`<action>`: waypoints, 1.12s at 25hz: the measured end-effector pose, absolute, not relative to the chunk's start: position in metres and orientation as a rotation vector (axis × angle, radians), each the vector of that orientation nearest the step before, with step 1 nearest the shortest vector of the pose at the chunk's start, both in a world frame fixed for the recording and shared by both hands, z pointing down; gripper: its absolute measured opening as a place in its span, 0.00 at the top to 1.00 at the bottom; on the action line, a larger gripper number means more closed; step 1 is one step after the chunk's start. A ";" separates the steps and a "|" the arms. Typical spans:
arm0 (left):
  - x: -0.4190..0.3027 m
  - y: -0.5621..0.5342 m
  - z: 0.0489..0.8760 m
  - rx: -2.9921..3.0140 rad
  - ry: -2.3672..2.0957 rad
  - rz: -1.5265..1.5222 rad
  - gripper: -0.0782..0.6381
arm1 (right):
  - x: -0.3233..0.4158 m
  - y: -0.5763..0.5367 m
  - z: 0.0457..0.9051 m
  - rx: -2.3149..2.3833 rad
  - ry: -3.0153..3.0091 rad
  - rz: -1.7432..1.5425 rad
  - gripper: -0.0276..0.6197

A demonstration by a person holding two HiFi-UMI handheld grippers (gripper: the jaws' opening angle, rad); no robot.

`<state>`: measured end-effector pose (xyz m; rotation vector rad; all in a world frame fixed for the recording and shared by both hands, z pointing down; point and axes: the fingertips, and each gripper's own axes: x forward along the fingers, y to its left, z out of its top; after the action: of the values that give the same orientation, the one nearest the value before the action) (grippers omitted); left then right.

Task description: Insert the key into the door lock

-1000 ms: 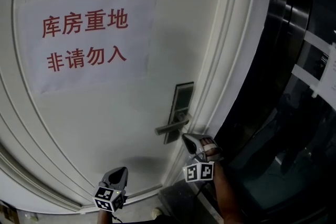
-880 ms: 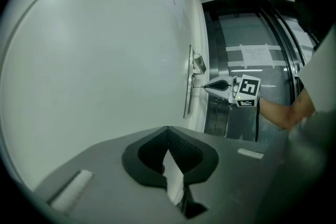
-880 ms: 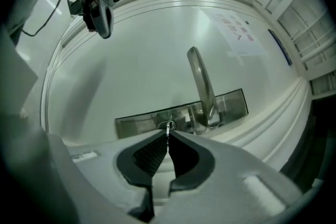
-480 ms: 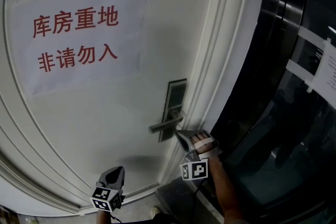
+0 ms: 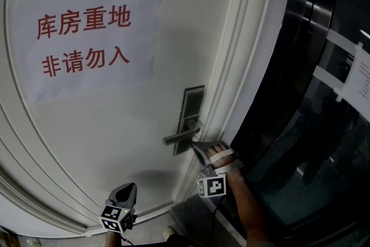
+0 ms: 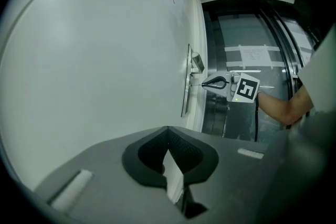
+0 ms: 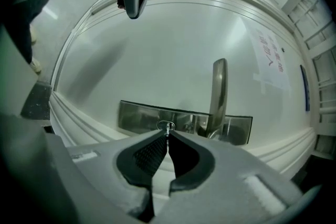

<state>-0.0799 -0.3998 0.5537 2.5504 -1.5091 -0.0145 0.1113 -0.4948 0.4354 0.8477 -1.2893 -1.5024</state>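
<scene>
Key [image 7: 167, 132], one; lock [image 7: 137, 116], one; hand-held grippers, two: left [image 5: 130, 188], right [image 5: 195, 146].

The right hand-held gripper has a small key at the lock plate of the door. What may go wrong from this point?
1. The key is pinched only at the very tips of the right hand-held gripper, so it may twist or slip if it presses off-centre on the keyhole.
2. The lever handle stands close beside the keyhole; the gripper body may knock it if it turns.
</scene>
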 end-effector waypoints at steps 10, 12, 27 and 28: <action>-0.077 -0.397 0.555 2.548 -1.504 -0.008 0.89 | 0.108 -0.496 0.433 0.904 -1.408 -1.435 0.94; -0.077 -0.397 0.555 2.546 -1.506 -0.007 0.89 | 0.109 -0.497 0.433 0.909 -1.409 -1.429 0.94; -0.078 -0.401 0.558 2.525 -1.536 0.000 0.89 | 0.107 -0.515 0.436 0.968 -1.422 -1.431 0.94; -0.079 -0.401 0.558 2.521 -1.541 0.002 0.89 | 0.106 -0.517 0.436 0.972 -1.428 -1.428 0.94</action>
<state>-0.0789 -0.4008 0.5584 2.5214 -1.5406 0.0024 0.1061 -0.5165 0.4359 0.9722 -1.4282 -1.4282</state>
